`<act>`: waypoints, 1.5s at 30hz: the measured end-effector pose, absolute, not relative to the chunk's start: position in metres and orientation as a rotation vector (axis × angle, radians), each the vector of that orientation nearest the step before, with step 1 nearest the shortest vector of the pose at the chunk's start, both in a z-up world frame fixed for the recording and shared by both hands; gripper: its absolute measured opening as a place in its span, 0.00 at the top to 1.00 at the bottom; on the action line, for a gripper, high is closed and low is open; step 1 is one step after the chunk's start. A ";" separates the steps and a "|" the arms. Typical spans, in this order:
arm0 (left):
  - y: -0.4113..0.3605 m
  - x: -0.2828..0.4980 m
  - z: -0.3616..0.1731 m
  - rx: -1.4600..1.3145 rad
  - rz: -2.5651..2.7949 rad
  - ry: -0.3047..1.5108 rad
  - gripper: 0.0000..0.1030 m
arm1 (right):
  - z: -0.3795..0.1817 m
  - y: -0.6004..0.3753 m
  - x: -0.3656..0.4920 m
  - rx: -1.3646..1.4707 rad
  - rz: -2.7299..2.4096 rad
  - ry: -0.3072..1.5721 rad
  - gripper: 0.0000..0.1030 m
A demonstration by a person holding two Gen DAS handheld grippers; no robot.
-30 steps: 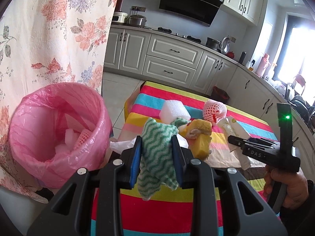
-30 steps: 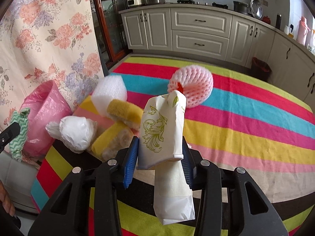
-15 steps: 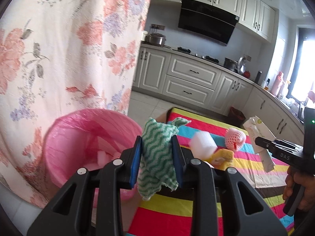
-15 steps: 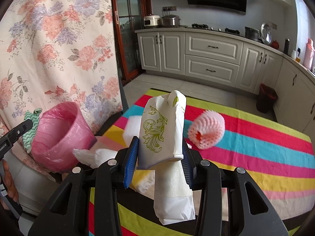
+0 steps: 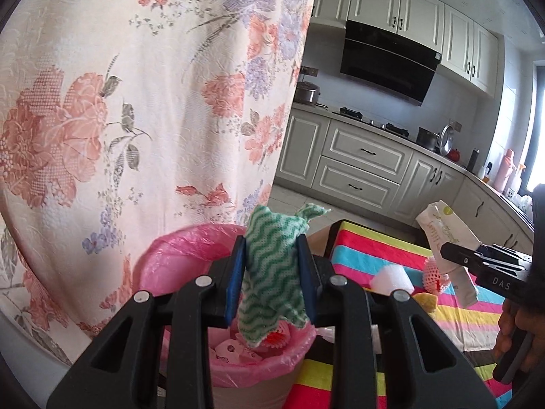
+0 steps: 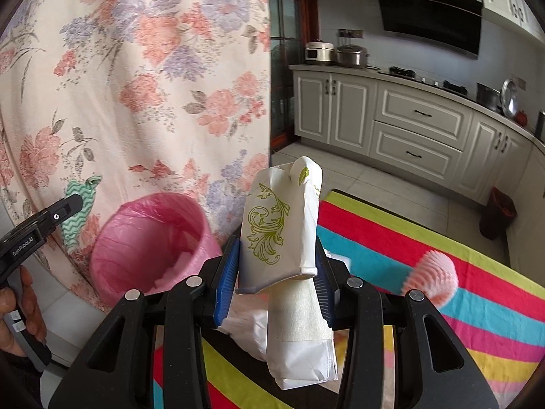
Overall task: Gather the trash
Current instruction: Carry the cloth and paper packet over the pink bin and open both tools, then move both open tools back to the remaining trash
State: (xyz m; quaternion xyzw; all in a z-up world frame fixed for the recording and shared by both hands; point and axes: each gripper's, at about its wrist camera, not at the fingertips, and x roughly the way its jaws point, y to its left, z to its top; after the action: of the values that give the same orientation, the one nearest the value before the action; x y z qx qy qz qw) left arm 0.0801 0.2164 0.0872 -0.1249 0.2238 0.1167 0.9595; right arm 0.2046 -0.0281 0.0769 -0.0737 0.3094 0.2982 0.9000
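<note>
The left gripper (image 5: 270, 274) is clenched on a green wavy cloth (image 5: 272, 272), low in the middle of the left wrist view, with the cloth's lower edge hanging over the mouth of the pink-lined bin (image 5: 177, 255). The right gripper (image 6: 276, 283) grasps a folded white paper bag (image 6: 286, 238) printed with a green scroll; in the right wrist view the bin (image 6: 150, 238) sits at lower left, well apart from the bag. The step in hand looks like dropping both pieces into the bin, the cloth first. To do it well, the cloth should be brought fully over the opening, not over the near rim, before the jaws part, because a limp cloth can drape on the liner edge and slide outside. The paper bag is long and stiff, so it would go in best end first, tipped downward over the middle of the opening. The two grippers approach one narrow mouth, so going in turn avoids a bump. A floral curtain (image 5: 136, 102) hangs just behind the bin, so a wide swing could catch it. On the striped bench (image 6: 442, 323) a pink foam net (image 6: 432, 272) and white foam (image 5: 391, 277) remain to collect.
</note>
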 end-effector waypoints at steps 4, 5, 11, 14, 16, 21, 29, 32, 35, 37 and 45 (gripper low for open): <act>0.226 0.079 0.090 -0.255 0.254 0.445 0.72 | 0.081 0.003 0.203 -0.174 0.671 0.630 0.61; 0.227 0.078 0.091 -0.255 0.259 0.442 0.72 | 0.082 0.009 0.203 -0.179 0.683 0.628 0.61; 0.246 0.078 0.096 -0.252 0.290 0.428 0.72 | 0.084 0.050 0.201 -0.204 0.750 0.621 0.61; 0.254 0.077 0.097 -0.257 0.312 0.427 0.71 | 0.084 0.068 0.200 -0.215 0.783 0.614 0.61; 0.257 0.077 0.098 -0.254 0.323 0.428 0.71 | 0.083 0.079 0.199 -0.223 0.806 0.614 0.61; 0.261 0.078 0.097 -0.234 0.358 0.435 0.71 | 0.075 0.102 0.199 -0.238 0.849 0.630 0.60; 0.268 0.085 0.097 -0.230 0.368 0.444 0.67 | 0.063 0.128 0.199 -0.267 0.891 0.642 0.58; 0.271 0.087 0.096 -0.242 0.382 0.441 0.49 | 0.059 0.134 0.200 -0.277 0.905 0.648 0.45; 0.273 0.087 0.096 -0.245 0.385 0.439 0.49 | 0.057 0.134 0.200 -0.276 0.903 0.646 0.42; 0.272 0.086 0.095 -0.244 0.384 0.440 0.49 | 0.055 0.134 0.201 -0.277 0.900 0.650 0.41; 0.264 0.080 0.096 -0.244 0.370 0.443 0.49 | 0.058 0.109 0.204 -0.237 0.863 0.653 0.37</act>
State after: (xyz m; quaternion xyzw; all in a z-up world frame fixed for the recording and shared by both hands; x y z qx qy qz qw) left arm 0.0802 0.2643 0.0959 -0.1202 0.2180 0.1818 0.9513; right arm 0.2037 0.1093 0.0575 -0.1127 0.3101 0.4099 0.8503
